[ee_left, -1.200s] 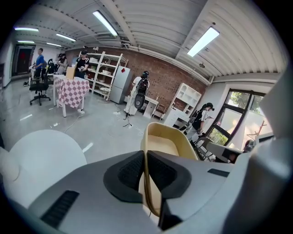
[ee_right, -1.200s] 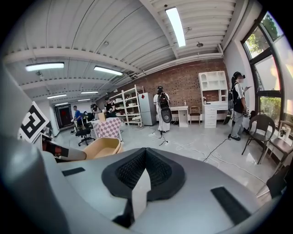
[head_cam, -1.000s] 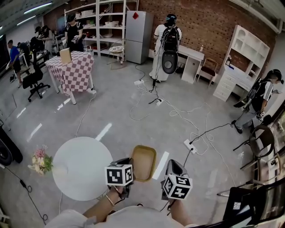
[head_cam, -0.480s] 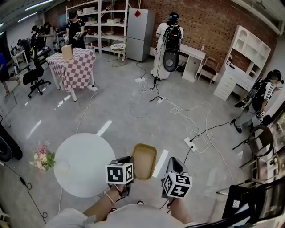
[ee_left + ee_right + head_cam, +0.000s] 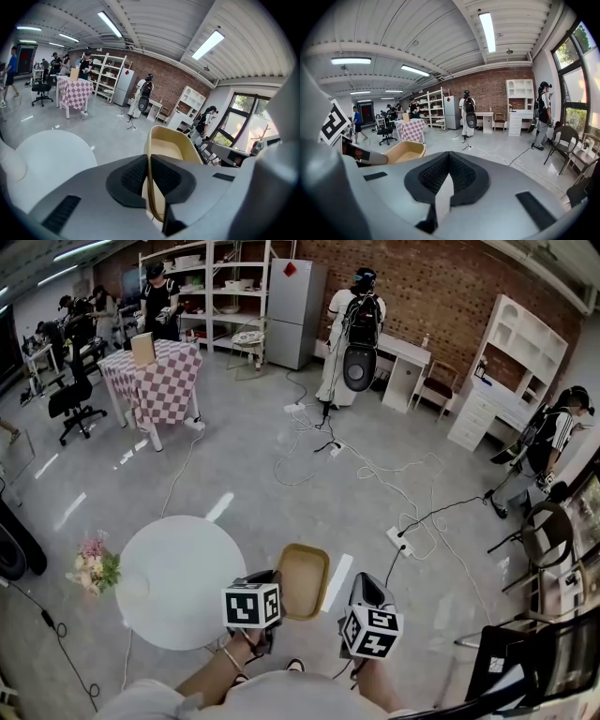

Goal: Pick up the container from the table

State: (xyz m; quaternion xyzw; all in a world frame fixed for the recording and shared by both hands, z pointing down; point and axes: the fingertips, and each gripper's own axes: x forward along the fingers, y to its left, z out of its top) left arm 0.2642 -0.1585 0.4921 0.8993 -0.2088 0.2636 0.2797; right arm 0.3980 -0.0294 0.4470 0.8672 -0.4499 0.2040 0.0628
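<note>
The container (image 5: 303, 579) is a tan, shallow, rounded-rectangle tub. My left gripper (image 5: 271, 583) is shut on its near rim and holds it in the air over the grey floor, just right of the white round table (image 5: 178, 582). In the left gripper view the two black pads (image 5: 132, 176) pinch the thin rim of the container (image 5: 169, 146) edge-on, at the left gripper (image 5: 148, 163). My right gripper (image 5: 366, 592) hangs beside it on the right, apart from it. Its jaws (image 5: 448, 164) are shut with nothing between them, and the container (image 5: 406, 151) shows to its left.
A bunch of flowers (image 5: 95, 568) lies left of the round table. Cables and a power strip (image 5: 400, 542) trail over the floor ahead. A checked table (image 5: 156, 381), shelves, a fridge and several people stand far back. Chairs (image 5: 548, 542) crowd the right side.
The container stays pinched in the left gripper. Both grippers keep their places in the view, while the round table and flowers drift slightly. A person at the far left has left the view.
</note>
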